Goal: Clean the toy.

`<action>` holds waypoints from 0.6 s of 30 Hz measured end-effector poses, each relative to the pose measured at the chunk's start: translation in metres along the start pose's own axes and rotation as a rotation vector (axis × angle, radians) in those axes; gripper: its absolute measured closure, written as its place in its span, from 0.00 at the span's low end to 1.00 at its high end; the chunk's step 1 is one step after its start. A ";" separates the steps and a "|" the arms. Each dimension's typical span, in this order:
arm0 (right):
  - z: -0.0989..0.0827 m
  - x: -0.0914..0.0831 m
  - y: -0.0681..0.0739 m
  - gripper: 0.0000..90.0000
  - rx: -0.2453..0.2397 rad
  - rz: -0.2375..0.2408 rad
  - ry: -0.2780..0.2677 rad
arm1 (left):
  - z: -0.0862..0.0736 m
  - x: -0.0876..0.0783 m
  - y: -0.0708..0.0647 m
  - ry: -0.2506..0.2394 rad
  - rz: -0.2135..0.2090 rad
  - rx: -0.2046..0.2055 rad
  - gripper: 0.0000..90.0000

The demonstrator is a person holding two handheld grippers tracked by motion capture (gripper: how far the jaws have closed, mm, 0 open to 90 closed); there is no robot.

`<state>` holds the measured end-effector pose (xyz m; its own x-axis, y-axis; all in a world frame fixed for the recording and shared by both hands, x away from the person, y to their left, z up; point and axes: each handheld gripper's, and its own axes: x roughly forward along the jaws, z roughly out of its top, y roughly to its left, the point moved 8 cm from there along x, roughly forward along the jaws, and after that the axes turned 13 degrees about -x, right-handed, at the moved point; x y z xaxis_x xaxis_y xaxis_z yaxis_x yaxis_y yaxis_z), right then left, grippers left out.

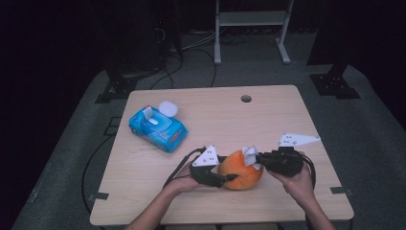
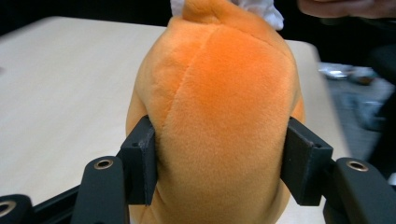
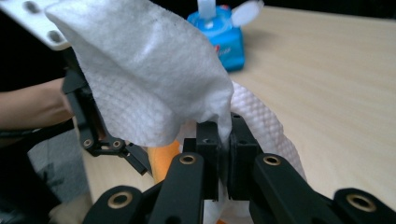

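Note:
An orange plush toy [image 1: 242, 175] lies near the front of the wooden table [image 1: 268, 120]. From the left, my left gripper [image 1: 229, 178] clamps it; in the left gripper view both pads press into the plush [image 2: 219, 107] at its sides, around the gripper's middle [image 2: 219, 158]. My right gripper [image 1: 258, 158] is shut on a white wet wipe [image 1: 250, 155] held against the top right of the toy. In the right gripper view the wipe [image 3: 144, 74] drapes up and over the closed jaws [image 3: 223, 140], with a sliver of orange plush [image 3: 163, 156] below.
A blue pack of wet wipes [image 1: 158, 127] lies at the back left of the table, its lid flipped open and a wipe sticking up [image 3: 219, 32]. A round cable hole [image 1: 246, 98] sits near the far edge. Metal stands rise behind the table.

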<state>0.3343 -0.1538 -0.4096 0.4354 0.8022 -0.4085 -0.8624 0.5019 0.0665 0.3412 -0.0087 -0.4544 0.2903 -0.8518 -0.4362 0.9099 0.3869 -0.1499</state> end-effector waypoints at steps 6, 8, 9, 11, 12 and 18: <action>0.005 0.034 -0.015 0.94 0.043 0.015 0.027 | -0.012 -0.010 0.022 0.064 0.156 0.002 0.42; 0.002 0.041 -0.015 0.94 0.060 0.040 0.037 | -0.016 -0.011 0.023 0.046 0.149 -0.037 0.40; 0.004 0.040 -0.016 0.94 0.059 0.040 0.026 | -0.016 -0.011 0.022 0.040 0.154 -0.045 0.40; 0.010 0.037 -0.016 0.94 0.060 0.039 0.005 | -0.017 -0.010 0.019 0.044 0.168 -0.040 0.38; 0.013 0.036 -0.016 0.94 0.065 0.035 -0.004 | -0.016 -0.009 0.017 0.049 0.176 -0.035 0.38; 0.005 0.040 -0.011 0.94 0.064 0.034 0.042 | -0.012 -0.015 0.000 0.030 0.096 -0.090 0.28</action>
<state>0.3620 -0.1257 -0.4220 0.3938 0.8056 -0.4426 -0.8576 0.4953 0.1386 0.3337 0.0083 -0.4589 0.3644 -0.7988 -0.4786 0.8478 0.4973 -0.1844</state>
